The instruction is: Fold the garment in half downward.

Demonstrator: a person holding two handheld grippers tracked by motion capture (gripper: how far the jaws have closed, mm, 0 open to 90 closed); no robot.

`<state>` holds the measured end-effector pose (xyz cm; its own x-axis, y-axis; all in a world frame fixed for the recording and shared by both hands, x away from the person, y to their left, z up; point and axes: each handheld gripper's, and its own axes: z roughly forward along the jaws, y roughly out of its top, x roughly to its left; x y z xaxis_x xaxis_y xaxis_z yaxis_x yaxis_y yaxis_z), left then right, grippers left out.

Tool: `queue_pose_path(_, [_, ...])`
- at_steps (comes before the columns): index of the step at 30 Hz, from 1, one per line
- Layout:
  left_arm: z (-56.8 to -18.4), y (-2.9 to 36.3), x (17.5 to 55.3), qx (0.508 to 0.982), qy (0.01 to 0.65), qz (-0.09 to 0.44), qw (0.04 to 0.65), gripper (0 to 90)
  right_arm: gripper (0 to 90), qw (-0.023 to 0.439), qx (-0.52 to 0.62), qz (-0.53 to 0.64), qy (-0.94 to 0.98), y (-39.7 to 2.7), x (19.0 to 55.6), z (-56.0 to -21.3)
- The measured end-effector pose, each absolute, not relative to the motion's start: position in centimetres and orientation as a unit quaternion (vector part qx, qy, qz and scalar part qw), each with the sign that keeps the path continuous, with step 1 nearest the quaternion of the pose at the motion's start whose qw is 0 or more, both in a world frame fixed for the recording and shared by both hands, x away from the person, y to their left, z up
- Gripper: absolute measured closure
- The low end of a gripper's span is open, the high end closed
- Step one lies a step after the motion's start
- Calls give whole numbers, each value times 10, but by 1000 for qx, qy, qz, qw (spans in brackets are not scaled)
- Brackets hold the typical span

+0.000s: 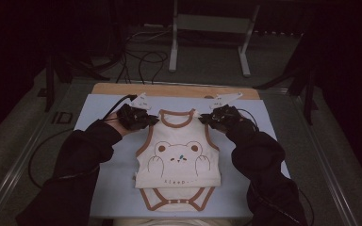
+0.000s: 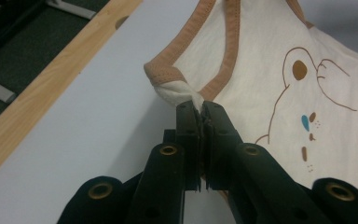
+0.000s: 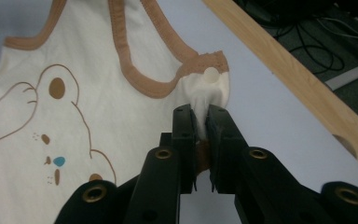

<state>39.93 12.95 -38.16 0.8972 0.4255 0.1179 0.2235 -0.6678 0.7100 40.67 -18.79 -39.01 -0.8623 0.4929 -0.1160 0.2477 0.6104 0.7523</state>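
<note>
A: Bodysuit (image 1: 178, 160) first: cream, brown-trimmed, a bear printed on the chest, lying front up on the pale blue mat (image 1: 94, 188). Its snap end is nearest the person, the neck farthest.

B: And the tools?

A: The left gripper (image 2: 200, 106) has its jaws pressed together on a bunched bit of the left shoulder strap (image 2: 175, 91). The right gripper (image 3: 201, 112) pinches the right shoulder strap (image 3: 205, 86) just under its white snap. From above, the left gripper (image 1: 153, 119) and the right gripper (image 1: 202, 117) sit either side of the neckline.

B: So the step in hand is a lift by the shoulders?

A: I'd judge so. To do it well, keep both hands level with each other and the same distance apart, so the neckline stays taut without stretching. The left pinch holds very little cloth; a sharp tug could pull it free.

B: Anything beyond to mind?

A: The wooden table edge (image 1: 122, 89) runs just past the mat, then cables (image 1: 141, 61) on the floor. Stay over the mat.
</note>
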Motion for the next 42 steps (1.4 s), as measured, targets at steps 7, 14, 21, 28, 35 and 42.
queue_pose_path(7, [-366, 129, 403, 896, 178, 149, 379, 871, 828, 172, 208, 393, 879, -187, 412, -376])
queue_pose_path(14, [-350, 134, 411, 885, 186, 161, 396, 870, 828, 192, 208, 401, 871, -187, 418, -358])
queue_pose_path(21, [-334, 138, 415, 877, 193, 176, 404, 871, 828, 206, 203, 407, 866, -185, 423, -342])
queue_pose_path(28, [-329, 140, 409, 873, 187, 186, 410, 870, 828, 214, 199, 414, 862, -184, 418, -334])
queue_pose_path(35, [-340, 141, 400, 876, 181, 178, 409, 870, 827, 206, 199, 417, 863, -187, 407, -345])
queue_pose_path(42, [-352, 145, 394, 875, 184, 165, 416, 869, 827, 197, 197, 421, 863, -192, 399, -353])
